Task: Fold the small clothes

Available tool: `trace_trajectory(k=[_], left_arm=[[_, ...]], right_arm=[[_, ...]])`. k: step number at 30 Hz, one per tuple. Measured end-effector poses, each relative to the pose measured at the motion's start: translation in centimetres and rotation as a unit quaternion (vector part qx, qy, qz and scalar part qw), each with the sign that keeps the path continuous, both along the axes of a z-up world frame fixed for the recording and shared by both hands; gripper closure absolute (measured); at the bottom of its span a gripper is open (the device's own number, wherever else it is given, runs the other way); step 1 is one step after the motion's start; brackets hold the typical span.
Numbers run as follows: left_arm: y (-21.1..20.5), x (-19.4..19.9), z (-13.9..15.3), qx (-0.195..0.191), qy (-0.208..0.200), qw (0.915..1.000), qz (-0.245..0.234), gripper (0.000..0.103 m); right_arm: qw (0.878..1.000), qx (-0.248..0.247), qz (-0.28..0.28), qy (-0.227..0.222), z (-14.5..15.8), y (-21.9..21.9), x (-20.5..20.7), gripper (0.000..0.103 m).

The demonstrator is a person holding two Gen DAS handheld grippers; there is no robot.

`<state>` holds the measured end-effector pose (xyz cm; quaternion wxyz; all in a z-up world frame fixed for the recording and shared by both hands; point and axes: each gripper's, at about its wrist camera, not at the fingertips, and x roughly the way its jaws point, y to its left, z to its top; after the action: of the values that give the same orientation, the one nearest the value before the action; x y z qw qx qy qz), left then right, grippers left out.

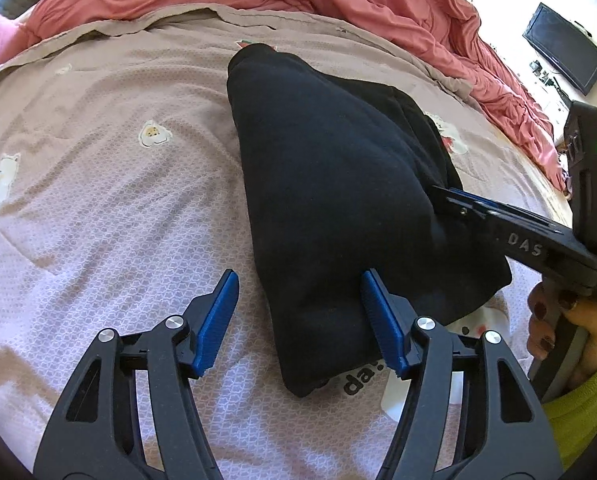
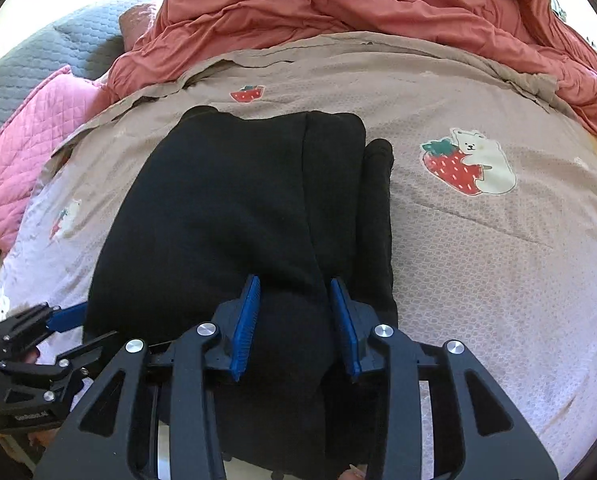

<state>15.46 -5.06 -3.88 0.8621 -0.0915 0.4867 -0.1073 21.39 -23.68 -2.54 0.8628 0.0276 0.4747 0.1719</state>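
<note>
A black garment [image 1: 330,184] lies folded lengthwise on the pink patterned bedspread [image 1: 110,200]; it also fills the middle of the right wrist view [image 2: 226,216]. My left gripper [image 1: 298,312] is open at the garment's near left corner, its right pad [image 1: 378,320] touching the cloth edge and its left pad over bare bedspread. My right gripper [image 2: 294,324] has its jaws part closed around a raised fold of the garment at its near edge. The right gripper also shows in the left wrist view [image 1: 458,200], its fingers together at the garment's right side.
A rumpled red duvet [image 2: 338,4] lies across the far side of the bed. A pink quilted pillow [image 2: 30,136] and a grey quilted cover [image 2: 46,56] are at the far left. A dark screen [image 1: 562,48] stands on a surface beyond the bed's right edge.
</note>
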Motion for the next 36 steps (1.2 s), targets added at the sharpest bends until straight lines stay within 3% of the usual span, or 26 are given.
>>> trace_trajectory(k=[4, 9, 12, 14, 18, 21, 24, 26, 36], left_arm=[[0.0, -0.2, 0.5, 0.005, -0.007, 1.0000, 0.001, 0.046], [0.3, -0.3, 1.2, 0.005, -0.011, 0.9999, 0.005, 0.047], [0.6, -0.6, 1.7, 0.006, -0.015, 0.9998, 0.006, 0.047], [0.8, -0.7, 2.1, 0.006, -0.018, 0.9998, 0.009, 0.047], [1.1, -1.0, 2.8, 0.004, -0.026, 0.9996, 0.014, 0.039], [1.3, -1.5, 3.6, 0.004, -0.035, 0.9992, 0.017, 0.035], [1.2, -2.0, 4.5, 0.008, -0.047, 0.9987, 0.017, 0.027], [1.2, -2.5, 5.2, 0.015, -0.057, 0.9981, 0.020, 0.011], [1.3, -5.6, 6.8, 0.036, -0.082, 0.9957, 0.025, 0.009]], right_arm=[[1.000, 0.008, 0.000, -0.018, 1.3, -0.4, -1.0, 0.064], [0.999, 0.023, -0.006, -0.027, 2.6, -0.9, -1.8, 0.047], [0.999, 0.036, -0.016, -0.036, 3.4, -1.7, -2.4, 0.043], [0.998, 0.046, -0.025, -0.045, 4.0, -2.3, -2.7, 0.029], [0.995, 0.059, -0.033, -0.067, 5.7, -3.0, -3.9, 0.024], [0.994, 0.057, -0.032, -0.091, 7.2, -3.1, -5.2, 0.007], [0.992, 0.052, -0.028, -0.113, 8.4, -3.2, -6.2, 0.006], [0.990, 0.050, -0.028, -0.131, 9.3, -3.2, -7.2, 0.005], [0.985, 0.054, -0.038, -0.161, 9.9, -3.9, -11.9, 0.005]])
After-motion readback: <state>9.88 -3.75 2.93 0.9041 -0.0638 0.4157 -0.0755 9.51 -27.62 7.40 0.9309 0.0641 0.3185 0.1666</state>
